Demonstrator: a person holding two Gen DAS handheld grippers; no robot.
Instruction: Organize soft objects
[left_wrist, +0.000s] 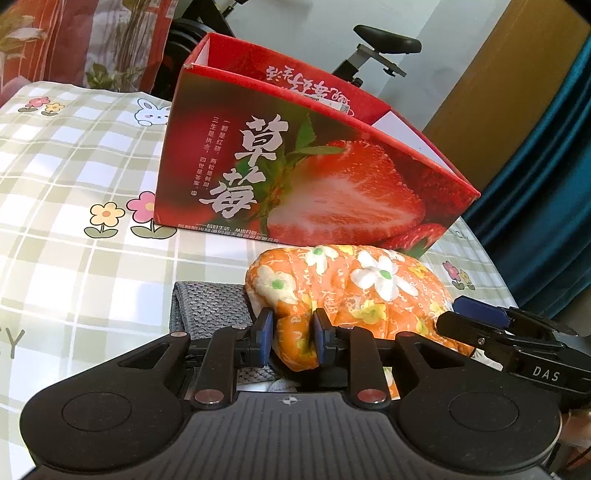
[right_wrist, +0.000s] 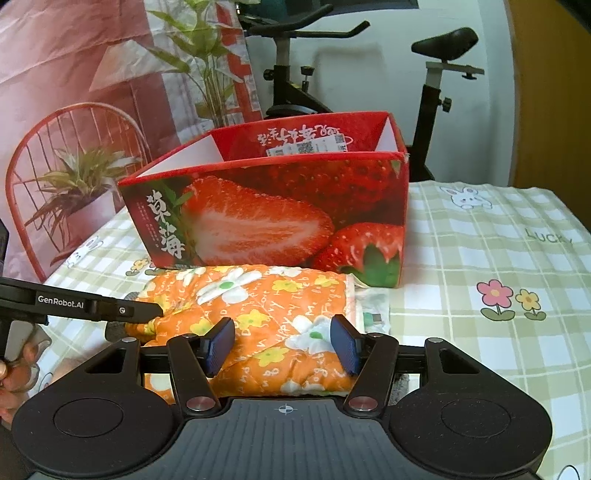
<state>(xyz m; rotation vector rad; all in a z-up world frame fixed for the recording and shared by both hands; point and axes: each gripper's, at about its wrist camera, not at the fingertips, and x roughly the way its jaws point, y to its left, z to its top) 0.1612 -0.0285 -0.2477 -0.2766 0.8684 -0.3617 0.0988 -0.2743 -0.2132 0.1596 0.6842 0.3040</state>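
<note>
An orange floral padded cloth (left_wrist: 369, 284) (right_wrist: 266, 295) lies on the checked tablecloth just in front of an open-topped red strawberry box (left_wrist: 295, 177) (right_wrist: 277, 206). My left gripper (left_wrist: 293, 336) is shut on a bunched fold at the cloth's near left end. It enters the right wrist view as a black finger (right_wrist: 129, 311) from the left. My right gripper (right_wrist: 282, 349) holds the cloth's other end, with both blue pads pressed into the fabric. In the left wrist view the right gripper (left_wrist: 476, 321) comes in from the right. A grey knitted cloth (left_wrist: 207, 306) lies under the orange cloth.
A white fabric piece (right_wrist: 373, 310) pokes out at the orange cloth's right end. An exercise bike (right_wrist: 436, 85) stands behind the table, and a teal curtain (left_wrist: 546, 192) hangs past the table's right edge. A printed backdrop (right_wrist: 74, 110) is at the left. A hand (right_wrist: 14, 373) grips the left tool.
</note>
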